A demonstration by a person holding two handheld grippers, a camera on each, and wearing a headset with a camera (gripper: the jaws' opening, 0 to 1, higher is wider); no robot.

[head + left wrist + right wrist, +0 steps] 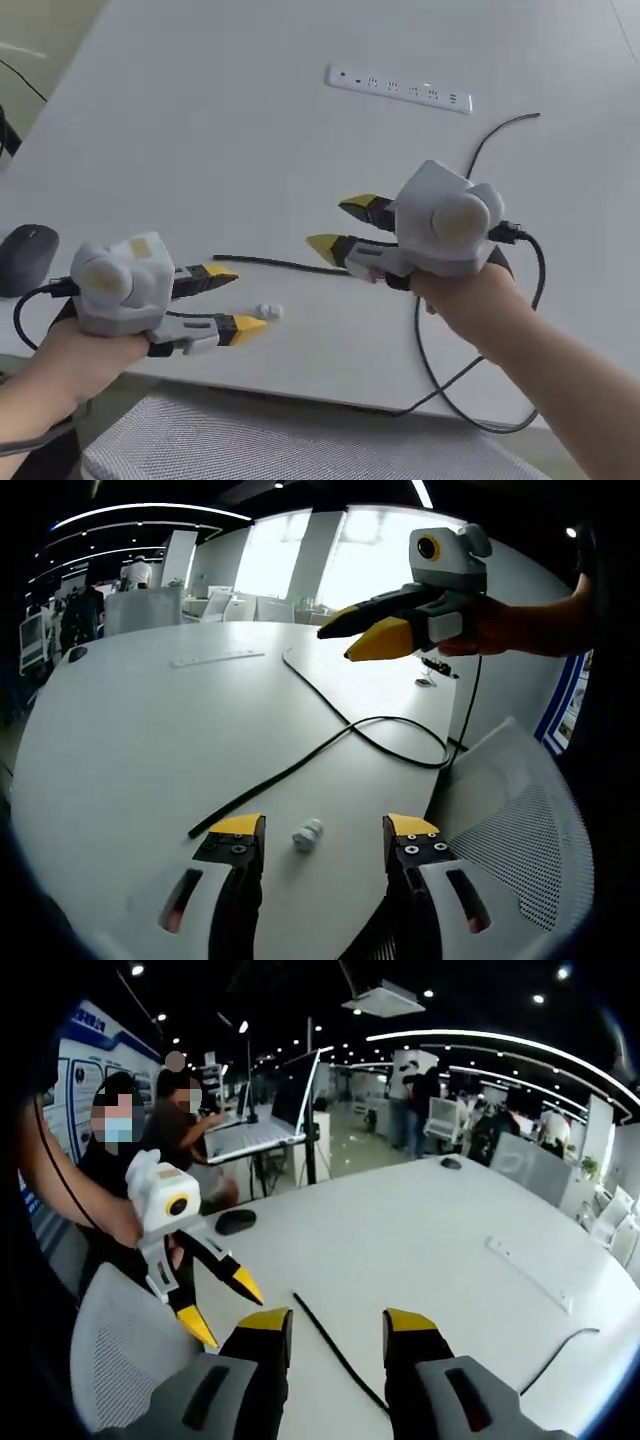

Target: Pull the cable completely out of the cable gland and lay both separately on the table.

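A small white cable gland (268,313) (307,834) lies on the white table (200,130) near its front edge. The black cable (280,264) (300,760) (330,1345) lies apart from it, its free end a short way from the gland. My left gripper (238,300) (325,830) (228,1312) hovers open with the gland just ahead, between its yellow-tipped jaws. My right gripper (338,225) (380,630) (337,1318) is open above the cable's middle, holding nothing.
A white power strip (400,88) (215,659) (530,1275) lies at the back of the table. A dark mouse (25,255) (235,1222) sits at the left edge. A grey mesh chair (250,440) stands below the front edge. People sit beyond the table.
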